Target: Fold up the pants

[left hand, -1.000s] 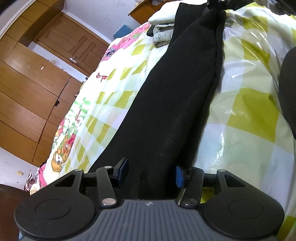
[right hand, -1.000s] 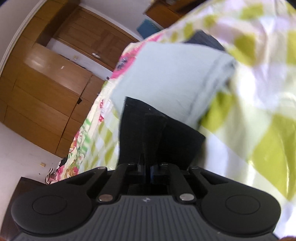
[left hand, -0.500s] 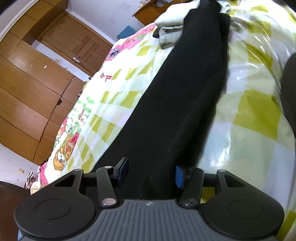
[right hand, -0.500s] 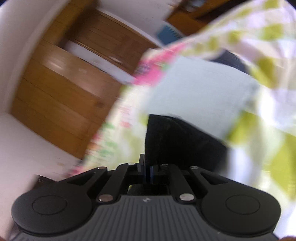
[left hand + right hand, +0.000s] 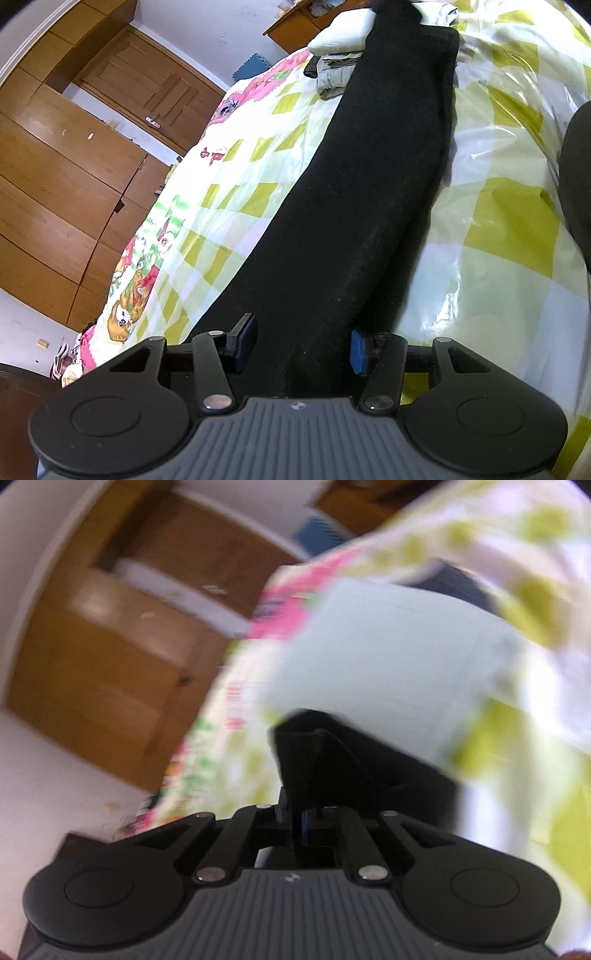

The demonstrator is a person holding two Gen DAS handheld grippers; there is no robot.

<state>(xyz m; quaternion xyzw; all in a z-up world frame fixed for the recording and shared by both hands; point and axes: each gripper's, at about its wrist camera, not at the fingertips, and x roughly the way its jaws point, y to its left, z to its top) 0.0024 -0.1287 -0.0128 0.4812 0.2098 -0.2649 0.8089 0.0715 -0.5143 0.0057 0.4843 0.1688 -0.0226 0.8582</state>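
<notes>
The step in hand looks like the lengthwise-to-crosswise fold: the black pants [image 5: 354, 206] lie stretched out on the yellow-and-white checked bedspread [image 5: 498, 229], legs already laid one over the other, and the far end is being taken up. The right gripper [image 5: 303, 821] has its fingers pressed together, pinching a black edge of the pants that stands up in a peak just ahead of it; this view is blurred, so which end it holds I cannot tell. The left gripper [image 5: 301, 345] sits at the near end with its fingers spread, the cloth lying between them but not squeezed, as far as I can judge. The pants' long axis runs from this gripper away toward a folded stack of clothes [image 5: 338, 70] at the far edge of the bed. Next, I judge, the pinched end must be carried back along that axis and laid square on the near end, without dragging the lower layer
</notes>
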